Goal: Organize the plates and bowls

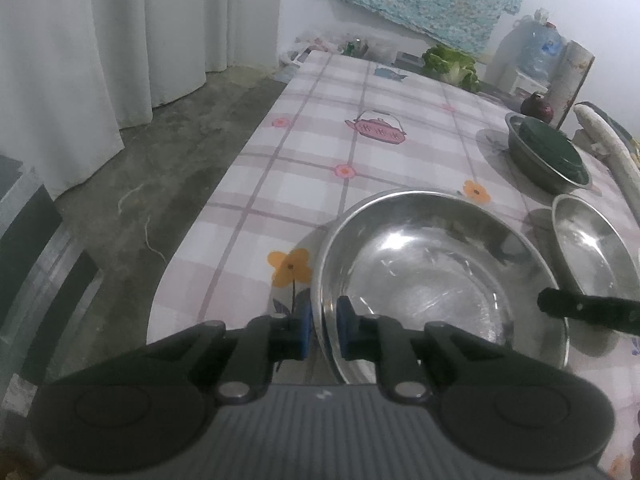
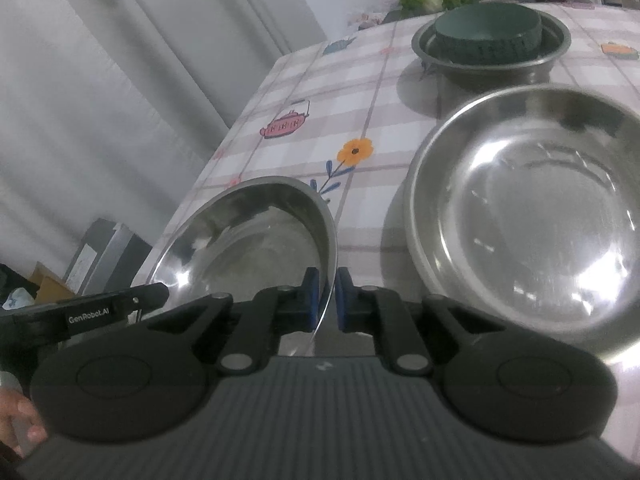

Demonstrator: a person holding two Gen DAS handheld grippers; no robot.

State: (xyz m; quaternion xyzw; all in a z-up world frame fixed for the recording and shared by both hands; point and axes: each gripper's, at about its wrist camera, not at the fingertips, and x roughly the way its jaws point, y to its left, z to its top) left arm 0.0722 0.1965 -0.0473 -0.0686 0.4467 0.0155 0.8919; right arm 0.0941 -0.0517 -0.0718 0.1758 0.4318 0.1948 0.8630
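Observation:
A large steel bowl (image 1: pixel 424 272) sits at the near left corner of the checked tablecloth (image 1: pixel 320 152). My left gripper (image 1: pixel 322 320) is shut on its near-left rim, one blue pad inside and one outside. My right gripper (image 2: pixel 326 296) is shut on the opposite rim of the same bowl (image 2: pixel 248 236), which looks tilted in the right wrist view. Each gripper shows in the other's view, the right gripper (image 1: pixel 580 310) and the left gripper (image 2: pixel 112 308). A second steel bowl (image 2: pixel 528 208) lies just to the right. Farther back a third steel bowl (image 2: pixel 488 52) holds a dark green ribbed dish (image 2: pixel 488 32).
The table's left edge drops to a concrete floor (image 1: pixel 140 184) with white curtains (image 1: pixel 100 40) behind. Lettuce (image 1: pixel 452 64), a water jug (image 1: pixel 532 48), a red onion (image 1: pixel 538 108) and a long white radish (image 1: pixel 608 148) crowd the far right. A hand (image 2: pixel 20 420) shows bottom left.

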